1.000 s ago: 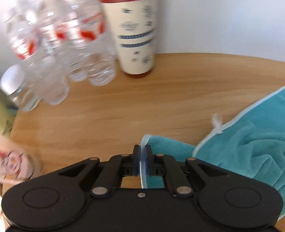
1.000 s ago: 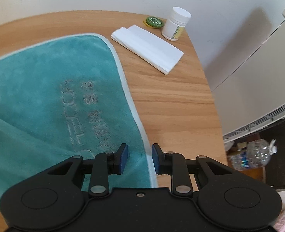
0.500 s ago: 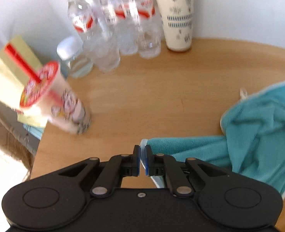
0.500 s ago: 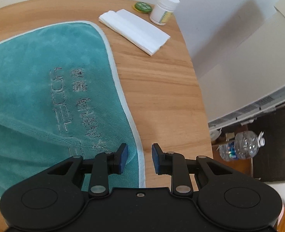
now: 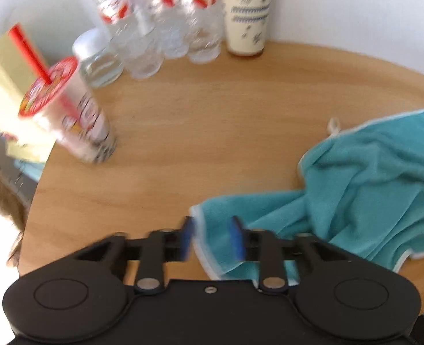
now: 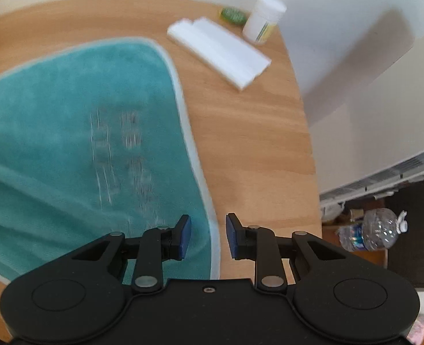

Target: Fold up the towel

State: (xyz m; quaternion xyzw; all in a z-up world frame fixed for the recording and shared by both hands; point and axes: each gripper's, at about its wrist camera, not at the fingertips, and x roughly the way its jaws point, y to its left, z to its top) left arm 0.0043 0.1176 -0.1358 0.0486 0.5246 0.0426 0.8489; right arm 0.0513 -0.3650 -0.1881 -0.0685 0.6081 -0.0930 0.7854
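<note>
The left gripper (image 5: 213, 237) is held open astride a corner of the teal towel (image 5: 378, 189). The right gripper (image 6: 208, 237) is likewise spread open over the towel's white-trimmed edge on the table (image 6: 249, 132).

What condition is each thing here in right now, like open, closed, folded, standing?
Left gripper: open, towel corner between its fingers.
Right gripper: open over towel's edge.
Teal towel: unfolded, rumpled.
Straw cup: upright, lidded.
White pill bottle: upright, capped.
White cloth: folded.

Left gripper (image 5: 212, 237) fingers, clamped on towel (image 5: 378, 189) corner a second ago, now stand apart; corner lies loose between them on tabletop (image 5: 212, 132). Right gripper (image 6: 207, 237) has drifted slightly back over towel's edge.
</note>
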